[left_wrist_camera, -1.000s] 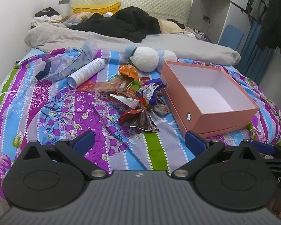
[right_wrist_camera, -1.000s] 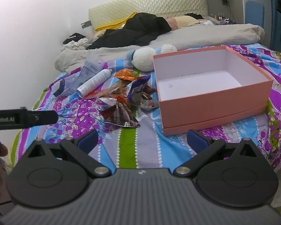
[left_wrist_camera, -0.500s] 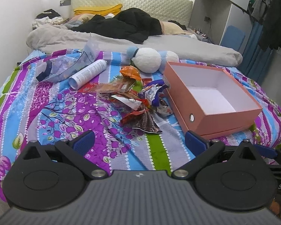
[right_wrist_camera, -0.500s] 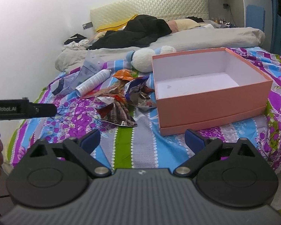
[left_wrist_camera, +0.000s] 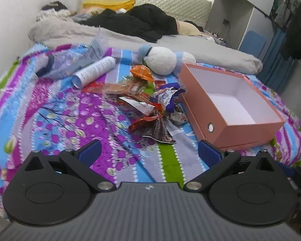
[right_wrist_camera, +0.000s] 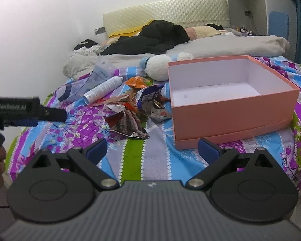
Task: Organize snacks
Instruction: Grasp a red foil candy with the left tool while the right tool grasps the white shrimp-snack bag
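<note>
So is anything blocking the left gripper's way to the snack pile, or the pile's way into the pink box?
Nothing visible does. Only bare bedspread lies between the open left gripper and the snack pile. The pink box sits right beside the pile, open-topped and empty.

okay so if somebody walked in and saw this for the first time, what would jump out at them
Probably the open pink box, empty, on the bright striped floral bedspread. Right beside it, on its left, is a jumbled pile of crinkled snack wrappers, with a white tube and a white plush toy behind. Both tongs, left and right, are open, holding nothing.
</note>
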`<state>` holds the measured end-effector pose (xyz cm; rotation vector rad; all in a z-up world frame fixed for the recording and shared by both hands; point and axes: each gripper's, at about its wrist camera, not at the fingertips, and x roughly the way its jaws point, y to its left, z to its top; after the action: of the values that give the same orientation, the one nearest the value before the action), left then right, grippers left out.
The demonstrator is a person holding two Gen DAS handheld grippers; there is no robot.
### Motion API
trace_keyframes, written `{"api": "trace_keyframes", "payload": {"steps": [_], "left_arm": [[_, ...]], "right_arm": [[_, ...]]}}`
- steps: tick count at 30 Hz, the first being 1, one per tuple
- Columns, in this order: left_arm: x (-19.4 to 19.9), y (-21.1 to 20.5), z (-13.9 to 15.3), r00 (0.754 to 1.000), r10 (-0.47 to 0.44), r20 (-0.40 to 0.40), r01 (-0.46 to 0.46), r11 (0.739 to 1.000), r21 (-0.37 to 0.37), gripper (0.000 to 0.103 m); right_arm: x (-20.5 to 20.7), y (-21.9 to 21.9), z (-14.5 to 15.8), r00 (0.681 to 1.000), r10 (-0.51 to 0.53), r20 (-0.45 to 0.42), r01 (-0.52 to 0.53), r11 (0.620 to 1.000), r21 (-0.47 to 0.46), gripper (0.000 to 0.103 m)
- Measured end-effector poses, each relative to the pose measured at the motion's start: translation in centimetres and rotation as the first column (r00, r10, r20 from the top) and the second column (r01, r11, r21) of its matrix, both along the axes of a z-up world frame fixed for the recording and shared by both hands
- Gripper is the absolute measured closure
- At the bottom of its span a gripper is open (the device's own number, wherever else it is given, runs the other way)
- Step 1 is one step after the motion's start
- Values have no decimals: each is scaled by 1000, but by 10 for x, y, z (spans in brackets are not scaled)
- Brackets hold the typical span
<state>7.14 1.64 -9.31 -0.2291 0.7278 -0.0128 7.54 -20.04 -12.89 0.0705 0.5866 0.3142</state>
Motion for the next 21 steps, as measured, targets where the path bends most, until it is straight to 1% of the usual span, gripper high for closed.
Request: {"api": "trace_keyframes", "payload": {"steps": [5,8,10,12,16,19,21], "left_arm": [[26,17,-20,999,23,-30,-25,996,-88,1],[43,32,-34,998,36,-54,-44,985,-167,2],[52,39,-42,997,48,-65,-60,978,-200,3],[62,49,-54,994,61,-91,-81,966,-247,4],[78,67,-73,991,67,-116,-103,934,-341,6],[93,78,-90,987,70,-146,-125,905,-407,8],[103,86,-102,981,76,-177,-150,875,-459,11]], "right_arm": [[10,15,-11,998,61,13,-61,998,-33,4],[17,23,-17,994,107,17,-106,994,-30,5],[23,30,-21,990,138,12,-138,990,-27,5],[30,39,-26,985,170,8,-169,985,-23,5],[46,61,-37,977,214,0,-214,975,-62,14],[59,72,-46,972,233,-7,-233,967,-101,14],[70,79,-53,969,245,-19,-246,963,-109,14]]}}
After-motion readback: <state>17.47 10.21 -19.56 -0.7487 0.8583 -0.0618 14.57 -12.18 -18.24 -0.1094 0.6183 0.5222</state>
